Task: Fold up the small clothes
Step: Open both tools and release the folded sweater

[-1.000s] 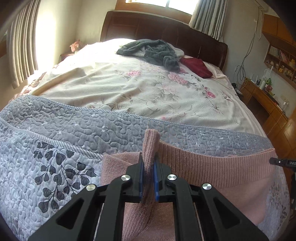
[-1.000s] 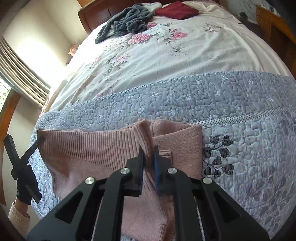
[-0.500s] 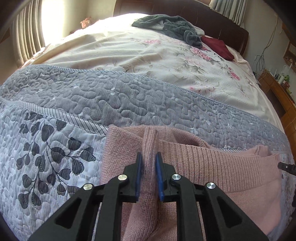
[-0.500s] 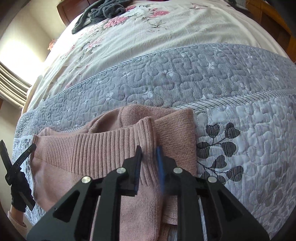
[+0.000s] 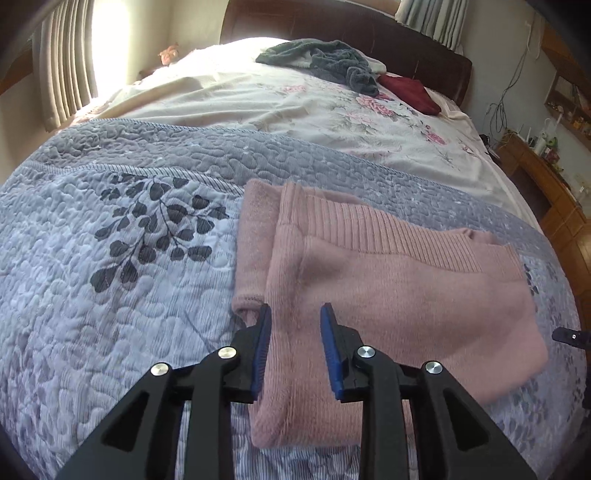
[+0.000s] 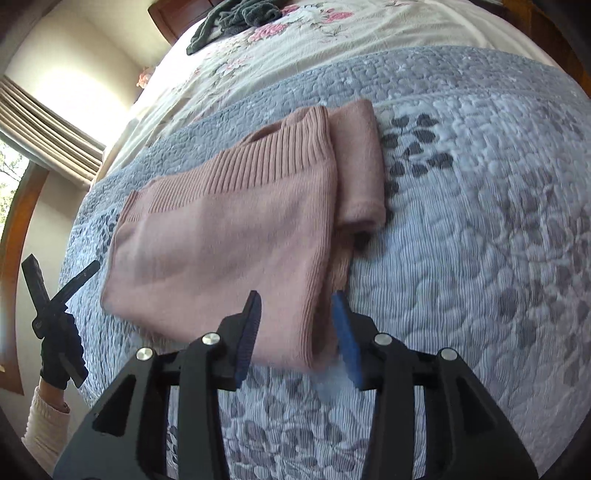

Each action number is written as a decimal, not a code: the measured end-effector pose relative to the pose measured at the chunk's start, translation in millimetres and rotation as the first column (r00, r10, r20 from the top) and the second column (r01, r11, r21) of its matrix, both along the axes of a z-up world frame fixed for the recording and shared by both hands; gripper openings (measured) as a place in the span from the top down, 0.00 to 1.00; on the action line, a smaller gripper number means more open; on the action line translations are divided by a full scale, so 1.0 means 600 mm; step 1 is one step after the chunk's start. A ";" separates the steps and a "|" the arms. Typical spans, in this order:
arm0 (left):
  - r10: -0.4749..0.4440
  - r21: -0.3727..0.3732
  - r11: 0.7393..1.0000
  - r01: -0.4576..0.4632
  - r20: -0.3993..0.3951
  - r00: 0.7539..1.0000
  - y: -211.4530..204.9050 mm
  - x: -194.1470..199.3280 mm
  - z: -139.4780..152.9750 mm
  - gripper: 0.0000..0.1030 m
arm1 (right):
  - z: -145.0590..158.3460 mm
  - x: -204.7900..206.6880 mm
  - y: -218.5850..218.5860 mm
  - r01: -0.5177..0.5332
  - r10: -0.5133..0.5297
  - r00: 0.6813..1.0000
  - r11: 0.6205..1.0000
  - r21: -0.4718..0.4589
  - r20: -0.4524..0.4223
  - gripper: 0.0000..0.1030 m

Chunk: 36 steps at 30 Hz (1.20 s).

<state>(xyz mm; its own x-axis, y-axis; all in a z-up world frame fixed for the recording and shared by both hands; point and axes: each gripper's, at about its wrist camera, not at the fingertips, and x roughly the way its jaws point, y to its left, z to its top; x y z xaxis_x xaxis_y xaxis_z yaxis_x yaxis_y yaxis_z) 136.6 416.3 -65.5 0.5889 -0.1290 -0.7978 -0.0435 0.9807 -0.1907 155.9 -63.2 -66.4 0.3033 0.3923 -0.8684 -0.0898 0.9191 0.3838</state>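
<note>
Pink ribbed knit sweater [image 5: 388,291] folded in half on the grey quilted bedspread [image 5: 110,258]; sleeve tucked alongside. Left gripper [image 5: 295,343] and right gripper [image 6: 295,328] both spread wide, empty; perhaps one more fold left.

Sweater [image 5: 388,288] folded on quilt [image 5: 110,258], near bed edge.
My left gripper [image 5: 295,343] sits at its left end, my right gripper [image 6: 297,328] at its right end; sheet [image 5: 295,110] behind the quilt, clothes pile [image 5: 332,62] by the headboard [image 5: 332,26].
</note>
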 end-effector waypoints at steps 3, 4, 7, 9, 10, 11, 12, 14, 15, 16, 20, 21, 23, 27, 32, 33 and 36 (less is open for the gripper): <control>-0.036 0.035 0.999 0.036 -0.011 0.999 -0.032 -0.028 -0.012 0.72 | -0.027 -0.024 0.005 -0.002 0.003 0.999 1.000 0.006 -0.041 0.63; -0.047 0.048 0.998 0.048 -0.015 0.999 -0.042 -0.033 -0.016 0.72 | -0.033 -0.028 0.006 -0.002 0.003 0.999 1.000 0.027 -0.054 0.73; -0.056 0.064 0.996 0.057 -0.030 0.998 -0.057 -0.041 -0.025 0.72 | -0.037 -0.032 0.011 0.003 -0.003 0.998 1.000 0.006 -0.058 0.88; -0.052 0.057 0.997 0.055 -0.048 0.998 -0.058 -0.038 -0.032 0.72 | -0.034 -0.033 0.009 0.018 -0.018 0.998 1.000 0.007 -0.065 0.91; -0.050 0.058 0.997 0.054 -0.064 0.997 -0.057 -0.036 -0.038 0.72 | -0.034 -0.033 0.006 0.024 -0.024 0.997 1.000 -0.010 -0.071 0.92; -0.048 0.056 0.997 0.053 -0.079 0.996 -0.056 -0.034 -0.044 0.72 | -0.038 -0.032 0.008 0.021 -0.024 0.997 0.999 -0.034 -0.080 0.92; -0.047 0.057 0.997 0.052 -0.094 0.994 -0.055 -0.031 -0.051 0.72 | -0.044 -0.032 0.010 0.014 -0.019 0.996 0.999 -0.049 -0.091 0.93; -0.045 0.051 0.997 0.051 -0.116 0.992 -0.049 -0.027 -0.065 0.72 | -0.059 -0.032 0.013 0.009 -0.017 0.994 0.997 -0.073 -0.107 0.93; -0.046 0.046 0.998 0.052 -0.122 0.992 -0.047 -0.027 -0.071 0.71 | -0.065 -0.032 0.013 0.014 -0.022 0.994 0.997 -0.070 -0.111 0.93; -0.043 0.039 0.998 0.048 -0.124 0.991 -0.044 -0.026 -0.075 0.71 | -0.068 -0.032 0.012 0.023 -0.029 0.993 0.998 -0.059 -0.116 0.93; -0.034 0.031 0.999 0.039 -0.135 0.990 -0.044 -0.024 -0.069 0.71 | -0.060 -0.028 0.002 0.031 -0.030 0.992 1.000 -0.001 -0.120 0.86; -0.033 0.033 0.999 0.038 -0.131 0.991 -0.045 -0.022 -0.062 0.72 | -0.052 -0.026 -0.003 0.034 -0.032 0.993 0.999 0.021 -0.115 0.86; -0.033 0.023 0.999 0.035 -0.104 0.994 -0.047 -0.019 -0.045 0.71 | -0.032 -0.016 -0.011 0.042 -0.039 0.996 0.998 0.039 -0.082 0.72; -0.046 0.004 0.999 0.046 -0.064 0.997 -0.064 0.004 -0.017 0.66 | -0.016 0.022 -0.033 0.085 -0.080 0.994 0.993 0.084 -0.070 0.47; -0.065 0.009 0.998 0.065 -0.059 0.996 -0.090 0.045 -0.016 0.65 | -0.046 0.077 -0.050 0.124 -0.108 0.987 0.982 0.144 -0.118 0.42; -0.067 0.001 0.998 0.067 -0.064 0.996 -0.092 0.053 -0.019 0.65 | -0.055 0.086 -0.052 0.129 -0.110 0.986 0.980 0.150 -0.129 0.42; -0.073 -0.015 0.997 0.072 -0.086 0.994 -0.095 0.074 -0.032 0.65 | -0.080 0.104 -0.057 0.150 -0.123 0.980 0.973 0.177 -0.155 0.42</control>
